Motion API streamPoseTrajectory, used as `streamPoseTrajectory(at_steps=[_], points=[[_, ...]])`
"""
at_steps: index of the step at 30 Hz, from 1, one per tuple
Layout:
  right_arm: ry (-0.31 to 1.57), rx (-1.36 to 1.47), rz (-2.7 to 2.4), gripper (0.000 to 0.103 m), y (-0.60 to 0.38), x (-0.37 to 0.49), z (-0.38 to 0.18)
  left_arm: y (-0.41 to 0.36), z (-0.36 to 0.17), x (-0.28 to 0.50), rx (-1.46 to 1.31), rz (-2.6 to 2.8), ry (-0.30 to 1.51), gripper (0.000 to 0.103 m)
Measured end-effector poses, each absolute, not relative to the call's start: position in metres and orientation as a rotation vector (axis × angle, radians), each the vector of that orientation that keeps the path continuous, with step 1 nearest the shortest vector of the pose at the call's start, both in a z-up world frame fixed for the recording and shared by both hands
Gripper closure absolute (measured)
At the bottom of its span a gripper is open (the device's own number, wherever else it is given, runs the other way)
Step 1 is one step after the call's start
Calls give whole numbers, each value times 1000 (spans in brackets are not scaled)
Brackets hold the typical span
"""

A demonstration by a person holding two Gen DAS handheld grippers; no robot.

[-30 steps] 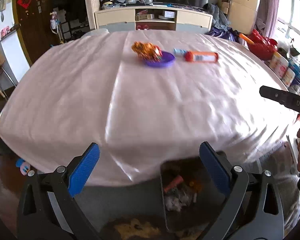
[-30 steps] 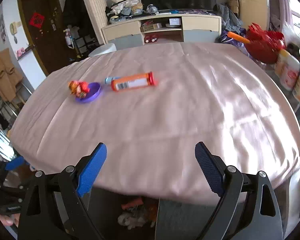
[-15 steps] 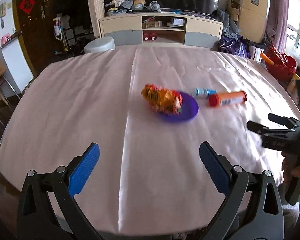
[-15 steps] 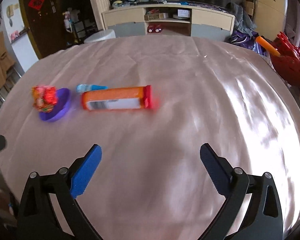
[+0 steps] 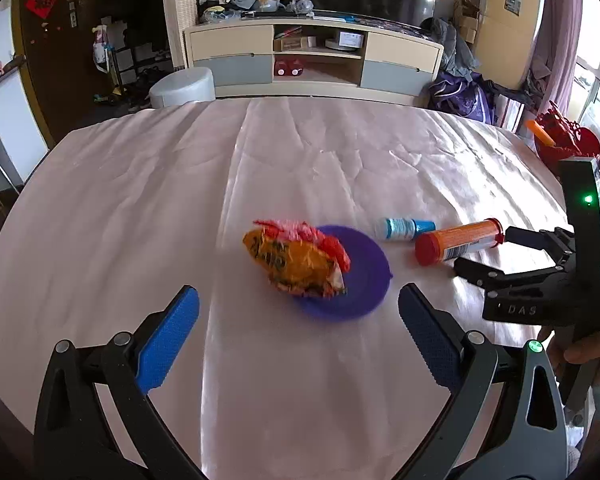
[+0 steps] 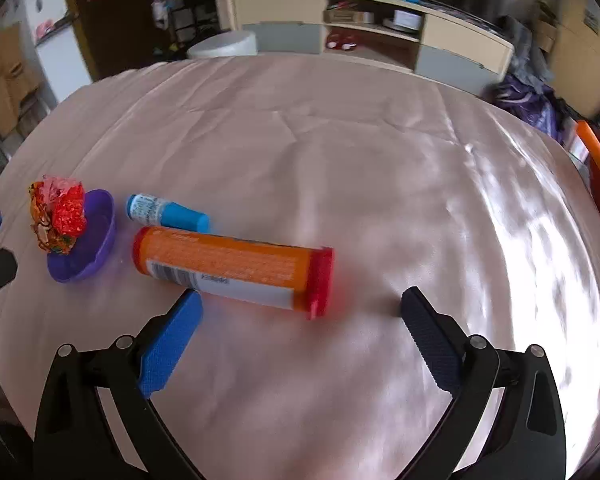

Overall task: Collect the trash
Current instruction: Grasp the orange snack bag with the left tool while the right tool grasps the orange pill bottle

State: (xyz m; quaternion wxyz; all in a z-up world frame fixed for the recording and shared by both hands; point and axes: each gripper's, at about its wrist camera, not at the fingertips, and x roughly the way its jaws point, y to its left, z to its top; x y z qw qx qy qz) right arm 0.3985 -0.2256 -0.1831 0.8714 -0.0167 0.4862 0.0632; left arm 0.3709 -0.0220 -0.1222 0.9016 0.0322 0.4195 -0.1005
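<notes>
Both grippers stand spread and empty. The right gripper [image 6: 300, 312] aligns over the orange tube [image 6: 232, 270]; beside the tube, crumpled wrappers [image 5: 296, 260] fill the purple bowl [image 5: 360, 280] before the left gripper [image 5: 298, 312].

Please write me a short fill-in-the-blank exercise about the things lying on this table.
1. The crumpled wrapper sits in a ____ bowl.
2. The orange tube has a ____ cap.
3. The small blue bottle lies between the bowl and the ____.
4. The right tool is ____.

Answers: purple; red; tube; open
</notes>
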Motion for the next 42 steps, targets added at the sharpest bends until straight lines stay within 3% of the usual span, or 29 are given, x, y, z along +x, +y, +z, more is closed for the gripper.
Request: streamPoseTrajectory(at_steps=[13, 17, 22, 26, 30, 35, 42], points=[[1039, -111, 285, 3, -190, 421, -177, -15, -122, 397, 67, -194, 906, 9], [1037, -124, 325, 4, -180, 424, -177, -13, -127, 406, 68, -193, 929, 15], [1029, -136, 339, 25, -175, 420, -171, -15, -132, 413, 61, -212, 950, 28], [1025, -135, 343, 48, -175, 419, -168, -19, -132, 415, 65, -239, 949, 46], [1025, -126, 363, 62, -174, 410, -166, -22, -130, 412, 65, -258, 938, 50], [1019, -120, 382, 68, -169, 395, -165, -25, -126, 402, 77, -282, 926, 58], [990, -93, 359, 69, -173, 370, -156, -23, -103, 385, 74, -285, 882, 61]])
